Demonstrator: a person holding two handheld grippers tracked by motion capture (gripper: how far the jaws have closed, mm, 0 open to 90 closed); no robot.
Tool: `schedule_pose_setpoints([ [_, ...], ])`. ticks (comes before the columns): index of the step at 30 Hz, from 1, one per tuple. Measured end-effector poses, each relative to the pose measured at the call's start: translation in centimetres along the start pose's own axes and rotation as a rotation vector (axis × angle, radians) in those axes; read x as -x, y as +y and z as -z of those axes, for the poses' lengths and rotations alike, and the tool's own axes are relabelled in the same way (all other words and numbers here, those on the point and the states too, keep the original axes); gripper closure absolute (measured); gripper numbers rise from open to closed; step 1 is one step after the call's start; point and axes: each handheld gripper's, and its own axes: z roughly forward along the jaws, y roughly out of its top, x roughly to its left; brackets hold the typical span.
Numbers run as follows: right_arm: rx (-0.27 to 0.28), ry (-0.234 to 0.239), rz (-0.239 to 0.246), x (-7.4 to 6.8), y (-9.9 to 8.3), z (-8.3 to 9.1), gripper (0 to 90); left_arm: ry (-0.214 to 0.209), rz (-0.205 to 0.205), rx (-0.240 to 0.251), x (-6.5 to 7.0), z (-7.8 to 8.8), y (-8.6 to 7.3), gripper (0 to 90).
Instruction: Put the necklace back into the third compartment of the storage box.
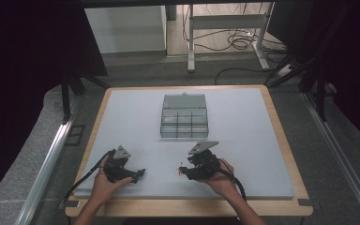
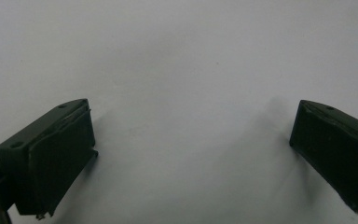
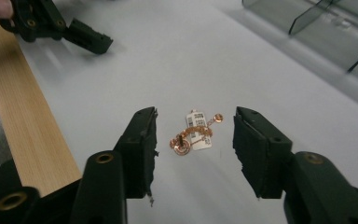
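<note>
R gripper [image 3: 195, 140] straddles chain [image 3: 193, 136] (untouched)

Left gripper [image 2: 193, 140] seen along its own two black jaws, which stand wide apart w/ nothing between them. Left-hand jaw rises from bottom-left corner, its flat inner pad [image 2: 58, 163] facing centre; right-hand jaw enters at lower right edge, partly cut off by frame. Beneath and beyond: pale grey-white table mat [image 2: 182, 56], matte, unmarked apart from soft shadows cast beside each jaw.
</note>
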Motion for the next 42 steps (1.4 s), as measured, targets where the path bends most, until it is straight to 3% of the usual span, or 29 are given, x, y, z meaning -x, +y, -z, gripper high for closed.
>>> schedule_pose_setpoints([
  [14,-0.051,0.029,0.005,0.0,-0.6,-1.9,60.7,0.0,0.0,0.0,0.0,0.0,0.0,0.0],
  [25,-0.081,0.03,0.037,-0.3,-0.5,-3.2,69.4,0.0,0.0,0.001,0.0,0.0,0.0,0.0],
  [35,-0.108,0.021,0.056,-0.7,-0.6,-3.9,71.5,0.0,0.001,0.001,0.0,0.0,0.0,0.0],
  [39,-0.136,-0.023,0.089,-1.0,-0.7,-4.3,71.6,0.0,0.0,0.001,0.0,0.0,0.0,0.0],
  [42,-0.134,-0.023,0.088,-0.9,-0.7,-4.3,71.6,0.0,0.0,0.001,0.0,0.0,0.0,0.0],
])
